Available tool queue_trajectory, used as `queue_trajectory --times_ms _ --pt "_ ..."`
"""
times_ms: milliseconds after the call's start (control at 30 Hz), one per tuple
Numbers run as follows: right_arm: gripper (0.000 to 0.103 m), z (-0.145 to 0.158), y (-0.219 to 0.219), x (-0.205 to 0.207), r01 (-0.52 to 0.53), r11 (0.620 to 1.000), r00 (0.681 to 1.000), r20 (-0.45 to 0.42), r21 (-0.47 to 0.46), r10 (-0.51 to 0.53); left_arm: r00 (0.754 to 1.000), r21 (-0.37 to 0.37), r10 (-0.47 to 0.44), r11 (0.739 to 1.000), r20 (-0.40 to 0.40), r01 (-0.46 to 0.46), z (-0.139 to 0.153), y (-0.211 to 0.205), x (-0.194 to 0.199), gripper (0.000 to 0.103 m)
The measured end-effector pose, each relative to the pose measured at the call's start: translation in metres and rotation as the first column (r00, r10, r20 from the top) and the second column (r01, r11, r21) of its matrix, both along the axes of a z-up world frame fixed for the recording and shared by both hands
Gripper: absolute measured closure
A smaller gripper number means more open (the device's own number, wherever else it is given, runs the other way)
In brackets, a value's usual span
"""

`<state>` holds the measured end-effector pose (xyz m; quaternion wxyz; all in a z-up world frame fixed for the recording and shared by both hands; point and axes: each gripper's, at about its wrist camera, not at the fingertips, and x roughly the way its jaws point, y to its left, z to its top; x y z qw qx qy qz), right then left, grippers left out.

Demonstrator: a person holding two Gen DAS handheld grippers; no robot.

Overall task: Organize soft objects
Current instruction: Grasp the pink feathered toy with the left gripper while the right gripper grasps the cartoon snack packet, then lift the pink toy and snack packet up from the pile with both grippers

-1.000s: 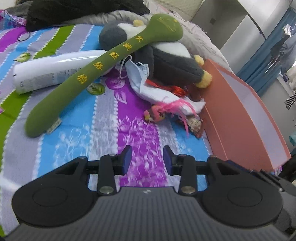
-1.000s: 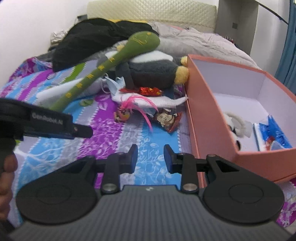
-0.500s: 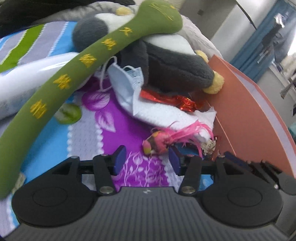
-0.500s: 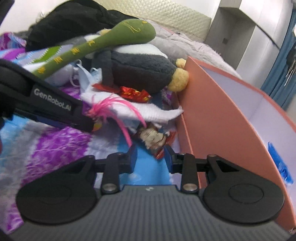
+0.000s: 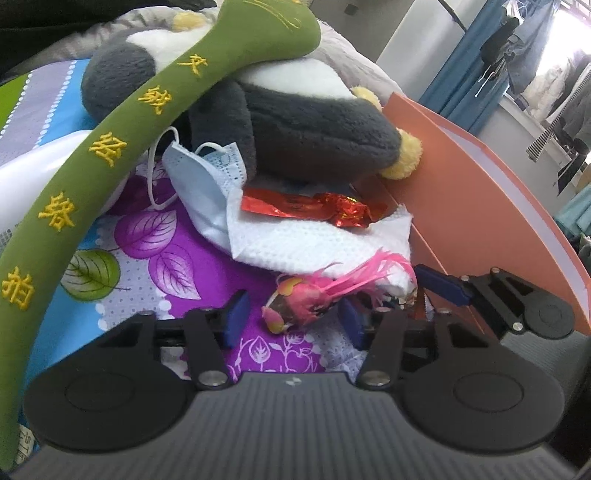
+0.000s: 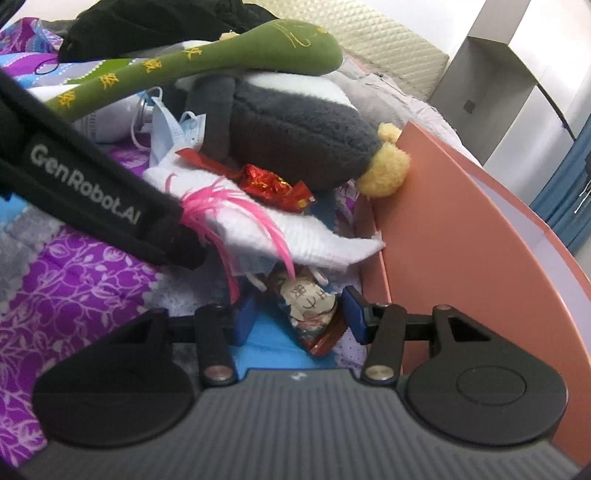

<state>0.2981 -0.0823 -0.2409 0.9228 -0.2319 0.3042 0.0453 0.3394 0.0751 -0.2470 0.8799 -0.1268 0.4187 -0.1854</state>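
Note:
My left gripper (image 5: 293, 323) is open, its jaws on either side of a small pink feathered toy (image 5: 306, 299) lying on the bedspread. My right gripper (image 6: 299, 317) is open around a small doll-like toy with printed characters (image 6: 310, 310). The pink feathers (image 6: 221, 206) also show in the right wrist view, beside the left gripper's arm (image 6: 92, 199). Behind them lie a white cloth (image 5: 314, 243), a blue face mask (image 5: 199, 181), a red foil wrapper (image 5: 314, 206), a grey plush penguin (image 5: 303, 122) and a long green plush stick (image 5: 110, 147).
An orange box (image 5: 480, 206) stands open at the right, its wall close to both grippers; it also shows in the right wrist view (image 6: 461, 236). A white bottle (image 5: 22, 184) lies at the left under the green stick. Dark clothes (image 6: 147, 22) lie at the back.
Both grippers have moved forward and down toward the pile. The left one now straddles the pink toy and the right one straddles the doll-like toy. Both stay open.

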Motion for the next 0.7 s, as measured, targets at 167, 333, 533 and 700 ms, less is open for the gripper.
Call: queue_trajectory --times_ms 167,333,533,700 --pt "0.066 0.002 -0.001 0.001 0.009 1.0 1.0 -0.012 0.0 -0.009 1.0 0.04 0.002 0.999 0.022 -0.003 0.004 -0.006 -0.008 0.053" --pt "0.068 0.009 -0.006 -0.01 -0.001 1.0 1.0 -0.027 0.027 0.001 0.999 0.032 0.053 0.998 0.013 -0.053 0.012 0.001 -0.025 0.054" --pt "0.069 0.019 -0.006 -0.032 -0.029 0.999 0.999 -0.042 0.037 0.031 0.991 -0.005 0.132 0.991 -0.014 -0.133 0.02 0.016 -0.056 0.054" --pt "0.068 0.028 -0.008 -0.053 -0.036 0.997 0.996 -0.074 0.073 0.042 0.982 -0.004 0.188 0.982 -0.014 -0.188 0.03 0.026 -0.089 0.054"
